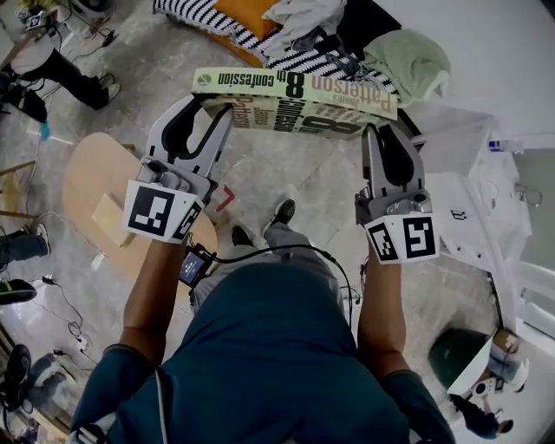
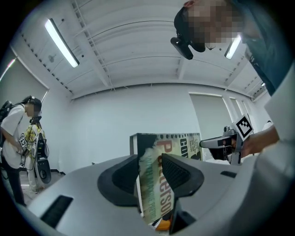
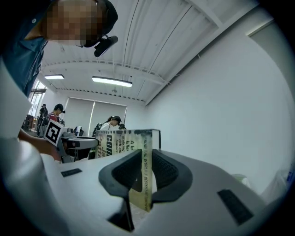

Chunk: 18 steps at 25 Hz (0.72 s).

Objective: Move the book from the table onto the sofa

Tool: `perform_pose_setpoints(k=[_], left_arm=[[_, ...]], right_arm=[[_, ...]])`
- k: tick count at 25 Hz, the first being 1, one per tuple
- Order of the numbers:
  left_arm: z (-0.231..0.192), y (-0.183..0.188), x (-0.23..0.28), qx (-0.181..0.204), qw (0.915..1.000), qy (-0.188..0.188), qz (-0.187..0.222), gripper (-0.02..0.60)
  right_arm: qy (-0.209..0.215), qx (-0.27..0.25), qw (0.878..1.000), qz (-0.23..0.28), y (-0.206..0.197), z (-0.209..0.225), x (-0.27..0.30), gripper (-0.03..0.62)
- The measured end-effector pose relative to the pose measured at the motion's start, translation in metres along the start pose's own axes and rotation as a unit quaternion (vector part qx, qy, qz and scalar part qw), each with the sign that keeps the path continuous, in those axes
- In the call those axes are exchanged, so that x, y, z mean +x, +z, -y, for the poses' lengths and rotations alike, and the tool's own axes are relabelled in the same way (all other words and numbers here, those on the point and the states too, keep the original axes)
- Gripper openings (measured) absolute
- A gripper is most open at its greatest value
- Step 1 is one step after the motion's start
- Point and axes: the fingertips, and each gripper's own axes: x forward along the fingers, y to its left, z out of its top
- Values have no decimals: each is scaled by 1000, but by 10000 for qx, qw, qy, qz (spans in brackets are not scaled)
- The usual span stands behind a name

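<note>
A paperback book (image 1: 295, 100) with a pale green and black cover hangs in the air in front of me, spine toward me, held at both ends. My left gripper (image 1: 218, 113) is shut on its left end, and the black pads (image 2: 177, 170) press the cover (image 2: 159, 189) from both sides. At the book's right end, my right gripper (image 1: 375, 132) is shut on it, its pads (image 3: 163, 168) clamping the edge (image 3: 141, 175). The sofa (image 1: 368, 26) lies just beyond the book, at the top of the head view.
On the sofa lie a striped cushion (image 1: 204, 13), an orange cushion (image 1: 247, 13) and a green cloth (image 1: 412, 56). A round wooden table (image 1: 91, 186) stands at the left, white furniture (image 1: 473, 204) at the right. Other people stand around the room's edges.
</note>
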Motion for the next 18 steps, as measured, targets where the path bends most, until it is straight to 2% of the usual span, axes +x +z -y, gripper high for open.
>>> perform_pose_setpoints(k=[11, 18], left_arm=[[1, -1, -2, 136, 9998, -1, 136, 160], [92, 42, -164, 101, 9979, 408, 496, 160]], right_arm=[[27, -86, 9997, 229, -2, -3, -3, 78], [439, -462, 9971, 407, 45, -100, -144, 77]])
